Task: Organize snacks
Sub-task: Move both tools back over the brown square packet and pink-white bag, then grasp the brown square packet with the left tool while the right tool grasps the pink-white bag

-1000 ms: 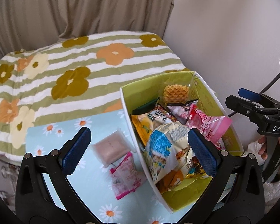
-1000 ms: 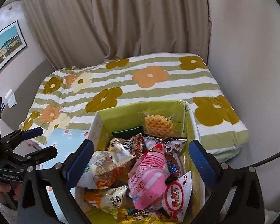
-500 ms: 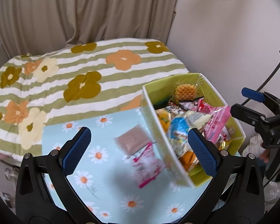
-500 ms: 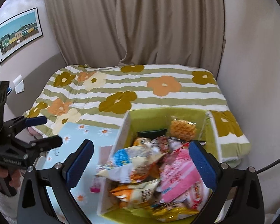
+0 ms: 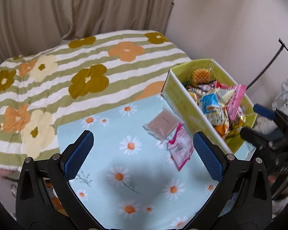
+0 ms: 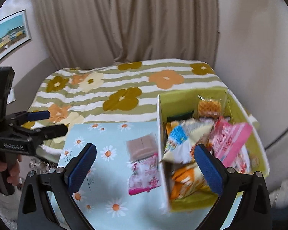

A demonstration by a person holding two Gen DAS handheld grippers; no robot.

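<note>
Since a second ago, both of my views have pulled back and swung leftward: the green box (image 5: 184, 105) of snacks, which then filled the space between my left fingers, now sits to the right, and far more of the daisy-print cloth (image 5: 128, 172) lies open in front. My left gripper (image 5: 143, 156) is spread wide with nothing between its blue pads; my right gripper (image 6: 144, 167) is likewise spread and empty, held over the box's near left wall. The box remains packed: a waffle packet (image 6: 209, 106) at the far end, a blue-and-white bag (image 6: 180, 140) and a pink packet (image 6: 230, 143) on top, an orange bag (image 6: 184, 182) below; the right view is motion-blurred, so finer detail cannot be read. Two items lie outside the box on the cloth, just beside its left wall: a brown flat packet (image 5: 162, 123) and, nearer me, a pink-printed sachet (image 5: 180, 150), the two touching or nearly so. The cloth covers a surface that abuts a bed with a green-striped floral blanket (image 5: 67, 76); beige curtains (image 6: 124, 23) hang behind, a plain wall stands to the right, and a framed picture (image 6: 7, 36) hangs at left. The box's right side stands close to the wall. The near and left parts of the cloth are open, with a hand's grip (image 6: 3, 168) at the left edge.
</note>
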